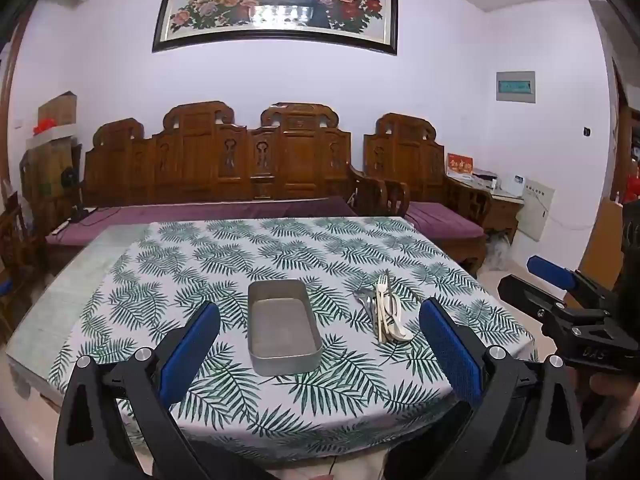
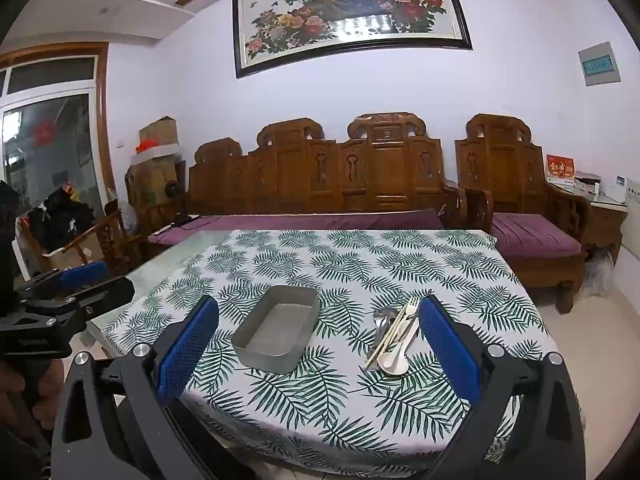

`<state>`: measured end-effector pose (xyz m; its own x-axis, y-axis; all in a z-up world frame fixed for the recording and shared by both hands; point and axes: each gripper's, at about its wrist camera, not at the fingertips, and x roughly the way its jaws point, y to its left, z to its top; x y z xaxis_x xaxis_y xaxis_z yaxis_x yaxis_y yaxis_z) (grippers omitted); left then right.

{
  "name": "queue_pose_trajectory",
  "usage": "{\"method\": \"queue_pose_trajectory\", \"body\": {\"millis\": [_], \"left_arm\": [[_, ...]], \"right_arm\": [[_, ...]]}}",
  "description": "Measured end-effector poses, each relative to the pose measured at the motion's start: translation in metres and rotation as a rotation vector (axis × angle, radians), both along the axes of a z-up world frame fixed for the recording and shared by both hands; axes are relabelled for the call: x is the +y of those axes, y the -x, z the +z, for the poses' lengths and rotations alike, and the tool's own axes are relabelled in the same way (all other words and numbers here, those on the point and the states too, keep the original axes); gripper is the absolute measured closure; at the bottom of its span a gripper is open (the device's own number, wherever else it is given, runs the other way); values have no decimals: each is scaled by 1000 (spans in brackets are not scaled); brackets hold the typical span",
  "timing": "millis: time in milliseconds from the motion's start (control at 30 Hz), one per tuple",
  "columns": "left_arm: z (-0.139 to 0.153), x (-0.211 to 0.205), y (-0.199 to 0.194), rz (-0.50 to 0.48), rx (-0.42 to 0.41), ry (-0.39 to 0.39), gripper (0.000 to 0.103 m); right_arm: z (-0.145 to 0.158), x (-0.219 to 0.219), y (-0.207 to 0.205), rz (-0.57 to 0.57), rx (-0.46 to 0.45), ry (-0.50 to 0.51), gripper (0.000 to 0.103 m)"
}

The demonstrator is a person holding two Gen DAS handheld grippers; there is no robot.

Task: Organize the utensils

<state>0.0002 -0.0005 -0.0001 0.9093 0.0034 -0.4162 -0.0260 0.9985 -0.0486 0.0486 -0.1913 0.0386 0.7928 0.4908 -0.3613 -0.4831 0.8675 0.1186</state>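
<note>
**Both tongs wide open, nothing gripped**

My left tongs (image 1: 320,340) hang over the near edge of the tabletop (image 1: 240,248), spread wide, blue pads (image 1: 192,356) clear of everything. My right tongs (image 2: 318,338) are the same: spread wide, holding nothing, tilted slightly down toward the tabletop.

Metal tray (image 1: 282,326) sits on the leaf-print cloth (image 1: 200,280), roughly centre, long side running away from me, nothing inside it. Utensils (image 1: 384,312) lie in 1 loose pile just right of the tray, not touching it: pale chopsticks (image 2: 390,336), a pale spoon (image 2: 394,362), a pale fork, plus some metal pieces underneath. Can't count the metal ones.

In the right wrist view the pile sits near the inner face of my right-hand pad, but nothing touches it.

Wooden sofa (image 1: 248,156) behind the tabletop.
</note>
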Motion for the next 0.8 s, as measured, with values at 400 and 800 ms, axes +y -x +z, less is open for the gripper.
{"method": "queue_pose_trajectory", "body": {"millis": [400,800], "left_arm": [[5,-2,0,-3,0,11,6],[2,-2,0,-5,-2,9,6]], "right_arm": [[-1,0,0,1,3,1,2],[0,0,4,4,3,-5,2]]}}
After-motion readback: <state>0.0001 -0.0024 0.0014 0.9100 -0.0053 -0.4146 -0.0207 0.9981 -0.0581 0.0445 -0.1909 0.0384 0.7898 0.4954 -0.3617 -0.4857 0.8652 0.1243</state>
